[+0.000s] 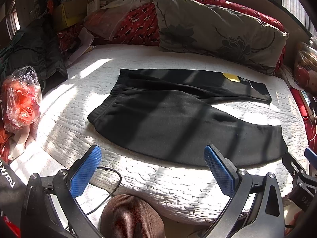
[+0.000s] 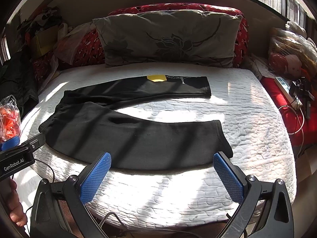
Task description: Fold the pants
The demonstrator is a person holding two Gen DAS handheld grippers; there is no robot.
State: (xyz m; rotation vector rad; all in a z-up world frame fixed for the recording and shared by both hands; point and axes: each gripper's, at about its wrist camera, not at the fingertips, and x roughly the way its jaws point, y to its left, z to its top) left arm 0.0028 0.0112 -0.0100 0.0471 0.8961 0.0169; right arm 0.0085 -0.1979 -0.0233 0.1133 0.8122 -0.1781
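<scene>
Black pants (image 1: 168, 115) lie flat on the white quilted bed (image 1: 158, 182), waistband to the left, both legs spread to the right in a V. The far leg carries a yellow patch (image 1: 230, 77). The pants also show in the right wrist view (image 2: 126, 136), with the patch (image 2: 156, 78) on the far leg. My left gripper (image 1: 152, 168) is open and empty, just short of the near leg's edge. My right gripper (image 2: 161, 172) is open and empty, at the near leg's hem end. The left gripper's tip (image 2: 11, 141) shows at the left of the right wrist view.
A floral grey pillow (image 1: 218, 29) and red cushions (image 1: 138, 23) line the back. A plastic bag with red contents (image 1: 19, 99) and dark clothing (image 1: 35, 49) sit at the left. A power strip and cables (image 2: 287, 91) lie at the right. A brown stool (image 1: 130, 216) stands below the bed edge.
</scene>
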